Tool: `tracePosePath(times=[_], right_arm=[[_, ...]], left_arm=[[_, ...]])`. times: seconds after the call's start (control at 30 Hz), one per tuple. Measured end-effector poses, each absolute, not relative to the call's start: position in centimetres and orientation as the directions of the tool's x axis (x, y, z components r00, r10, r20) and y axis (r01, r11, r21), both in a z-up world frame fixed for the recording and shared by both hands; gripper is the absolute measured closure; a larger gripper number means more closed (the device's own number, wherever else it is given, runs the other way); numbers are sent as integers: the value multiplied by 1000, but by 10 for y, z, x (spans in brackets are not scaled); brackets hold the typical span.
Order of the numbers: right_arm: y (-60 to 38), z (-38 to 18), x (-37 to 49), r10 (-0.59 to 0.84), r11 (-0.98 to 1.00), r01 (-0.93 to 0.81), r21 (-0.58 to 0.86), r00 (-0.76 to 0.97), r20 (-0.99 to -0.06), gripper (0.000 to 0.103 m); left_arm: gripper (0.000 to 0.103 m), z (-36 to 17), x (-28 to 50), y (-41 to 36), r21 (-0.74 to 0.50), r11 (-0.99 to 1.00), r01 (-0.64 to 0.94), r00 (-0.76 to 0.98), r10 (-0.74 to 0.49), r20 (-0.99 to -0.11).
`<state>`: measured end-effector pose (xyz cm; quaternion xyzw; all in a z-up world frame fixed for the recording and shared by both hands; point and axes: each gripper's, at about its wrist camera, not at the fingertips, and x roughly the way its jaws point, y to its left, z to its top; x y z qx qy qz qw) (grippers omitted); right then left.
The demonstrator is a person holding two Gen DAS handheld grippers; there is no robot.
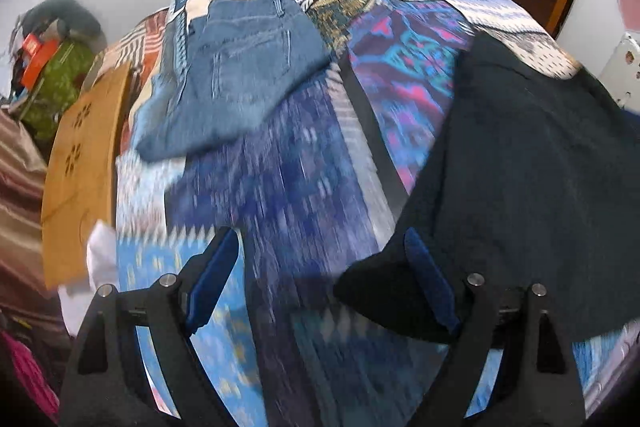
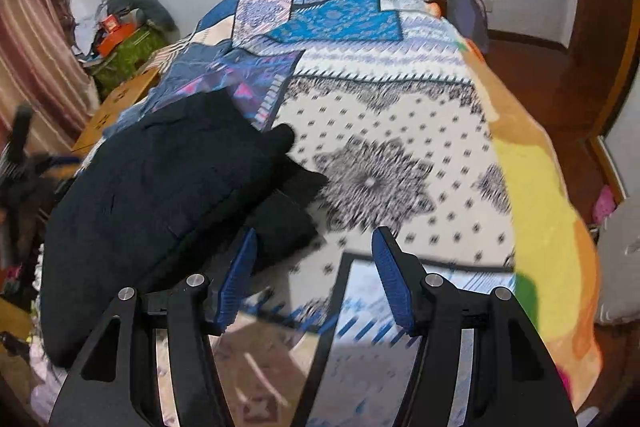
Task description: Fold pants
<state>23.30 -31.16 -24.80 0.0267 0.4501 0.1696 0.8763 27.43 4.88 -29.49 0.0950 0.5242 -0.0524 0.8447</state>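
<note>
The black pants (image 1: pixel 520 163) lay on a bed covered with a patchwork quilt (image 1: pixel 304 187). In the left wrist view they filled the right side of the picture, running from the far right down to the near edge. Their near corner reached the right finger of the left claw (image 1: pixel 326 259) and seemed to lie over it; the blue pad of this finger showed against the dark cloth. The left finger stood apart over the bare quilt. The left claw was wide open, with only quilt between the pads, and it held nothing. The picture was blurred there, so I cannot tell if the finger really touched the cloth.

In the right wrist view the pants (image 2: pixel 160 195) lay to the left and far of the right claw (image 2: pixel 316 255). A fold of the cloth came just beside the left finger, perhaps against its outer side. The right claw was about half open and empty; between its pads I saw only the white dotted part of the quilt (image 2: pixel 400 147).

Folded jeans (image 1: pixel 236 75) lay far left on the bed, well apart from the pants. A brown board (image 1: pixel 84 163) stood at the left edge of the bed.
</note>
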Motion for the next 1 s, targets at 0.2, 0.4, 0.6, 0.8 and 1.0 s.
tracePosePath(times=[0.2,0.4,0.6,0.8,1.0], right_arm=[[-310,-222,216,333,935,-307,180,581,-743,47],[-304,-204,186,364,919,-354,173,595,-716,47],[-288,-195,183,419,889,-416,190,575,-703,47],[-247,-198,205,510,815,-540,211,495,-703,47],[-217,-240,233,472,776,-603,185,360,-805,50]], left_arm=[[17,-288,217,29,13,987,158,454,-61,-889],[19,-259,198,16,-18,984,177,477,-102,-873],[19,-201,224,-11,-10,969,247,581,-156,-799],[19,-234,277,-68,59,927,370,524,-156,-837],[16,-291,303,-62,2,926,377,421,-170,-891]])
